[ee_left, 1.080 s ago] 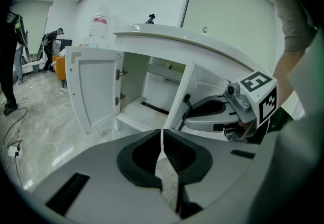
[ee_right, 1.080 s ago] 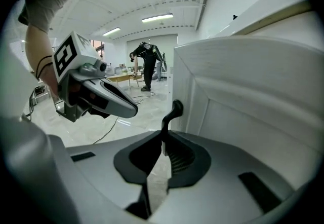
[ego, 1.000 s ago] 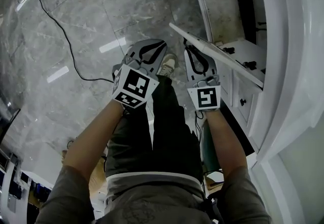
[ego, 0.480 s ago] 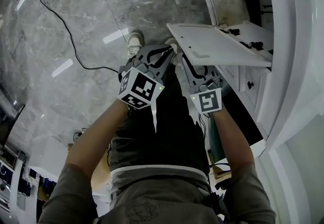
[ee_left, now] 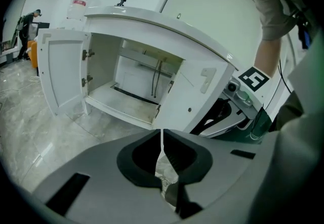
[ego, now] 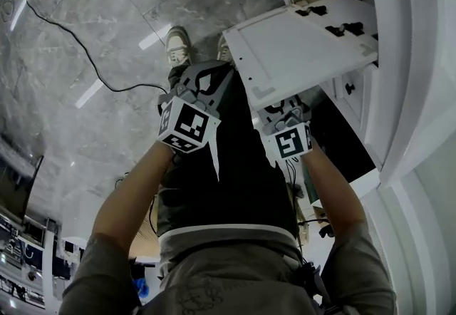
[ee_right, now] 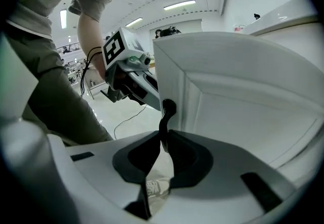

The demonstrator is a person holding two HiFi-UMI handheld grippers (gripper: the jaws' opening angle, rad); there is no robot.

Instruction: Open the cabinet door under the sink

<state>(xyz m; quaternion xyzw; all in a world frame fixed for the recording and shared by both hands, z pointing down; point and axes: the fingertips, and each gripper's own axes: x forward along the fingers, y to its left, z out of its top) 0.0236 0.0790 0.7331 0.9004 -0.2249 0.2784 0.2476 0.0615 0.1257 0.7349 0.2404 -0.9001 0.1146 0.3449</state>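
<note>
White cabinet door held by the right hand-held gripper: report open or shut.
Open: the white cabinet door stands swung out, baring grey pipes inside; the right hand-held gripper clamps its dark knob.

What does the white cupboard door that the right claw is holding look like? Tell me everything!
The cabinet door is white and smooth, like painted wood. It stands wide open from the cabinet under the sink. Its front has a raised frame around a sunken panel. Its flat inside carries two dark hinges along the edge next to the cabinet. A small dark knob sits near its free edge, and the right claw is shut on that knob.
</note>
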